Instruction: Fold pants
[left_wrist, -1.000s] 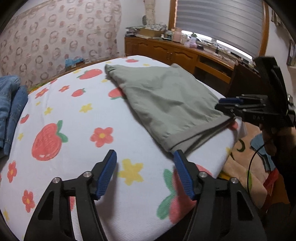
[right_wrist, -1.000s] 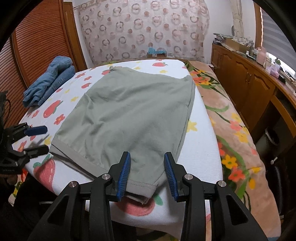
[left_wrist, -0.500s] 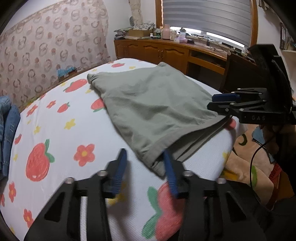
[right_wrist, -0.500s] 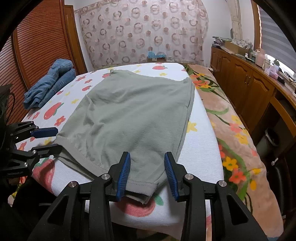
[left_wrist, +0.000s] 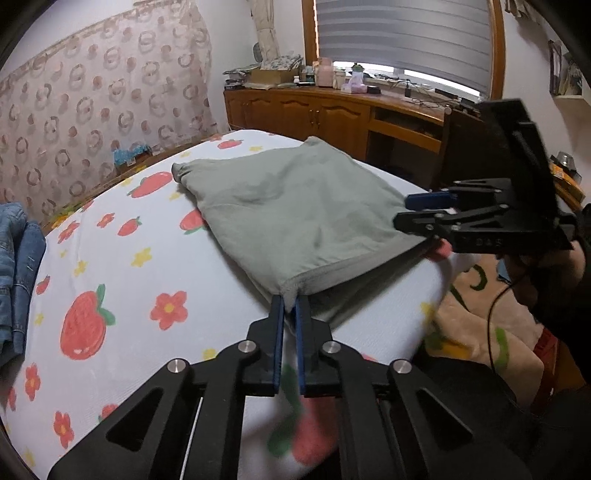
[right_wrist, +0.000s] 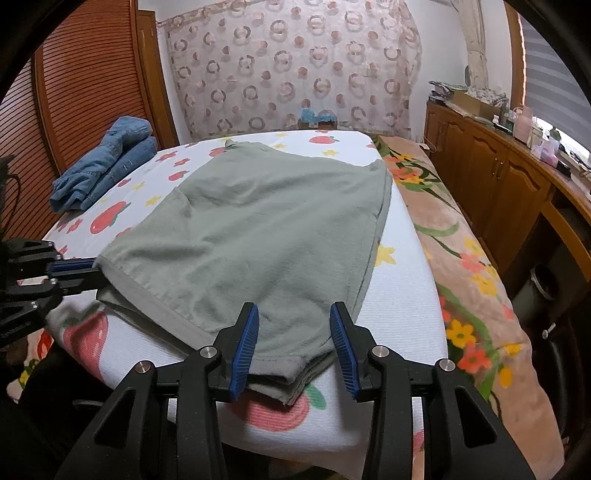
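The bed (right_wrist: 402, 295), under its strawberry sheet, carries the grey-green pants (right_wrist: 258, 236) spread flat, the hem end hanging toward the near edge. A second ago the left gripper (left_wrist: 290, 306) stood wide over bare sheet; now it has clenched on the hem's left corner, so one end of the fold is secured. The right gripper (right_wrist: 293, 332) straddles the opposite hem corner, its jaws easing slightly apart, fabric between them but the pads not pressing, so I judge the lift must wait for it. Only the right wrist view shows the folded jeans (right_wrist: 107, 166) in full and the blanket (right_wrist: 465, 266) alongside; only the left view shows the pinch itself.
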